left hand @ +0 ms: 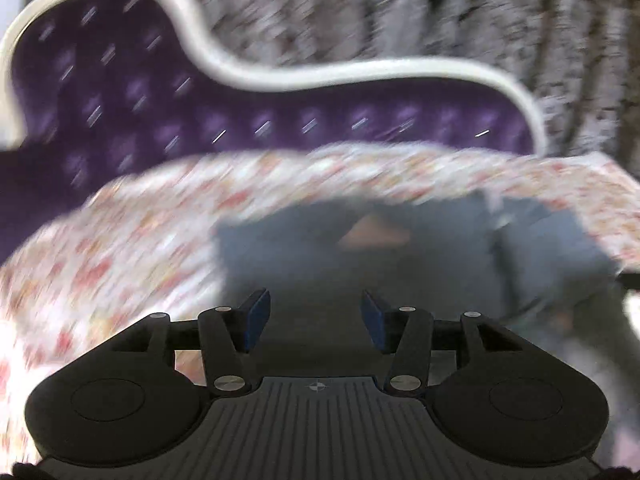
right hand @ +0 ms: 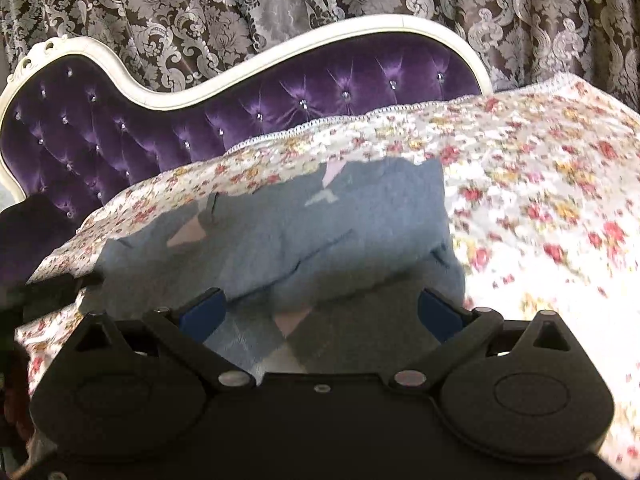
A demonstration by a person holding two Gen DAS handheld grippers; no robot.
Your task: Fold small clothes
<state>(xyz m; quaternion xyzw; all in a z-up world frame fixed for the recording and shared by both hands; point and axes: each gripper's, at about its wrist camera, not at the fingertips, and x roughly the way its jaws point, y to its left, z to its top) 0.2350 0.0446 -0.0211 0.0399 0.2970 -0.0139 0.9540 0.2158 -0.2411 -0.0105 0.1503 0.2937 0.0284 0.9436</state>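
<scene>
A small blue-grey garment [right hand: 320,224] with pale pink triangle patches lies partly folded on a floral cover [right hand: 540,200]. In the right wrist view my right gripper [right hand: 320,298] hovers over the garment's near edge, jaws wide apart, with cloth below them and nothing pinched. The left wrist view is smeared by motion. There the same garment [left hand: 360,256] lies ahead of and under my left gripper [left hand: 314,300], whose blue pads [left hand: 256,320] stand apart with nothing gripped between them.
The floral cover [left hand: 120,240] drapes over a seat with a purple tufted back [right hand: 160,128] framed in white. A patterned grey curtain [right hand: 240,8] hangs behind. The cover spreads wide to the right of the garment.
</scene>
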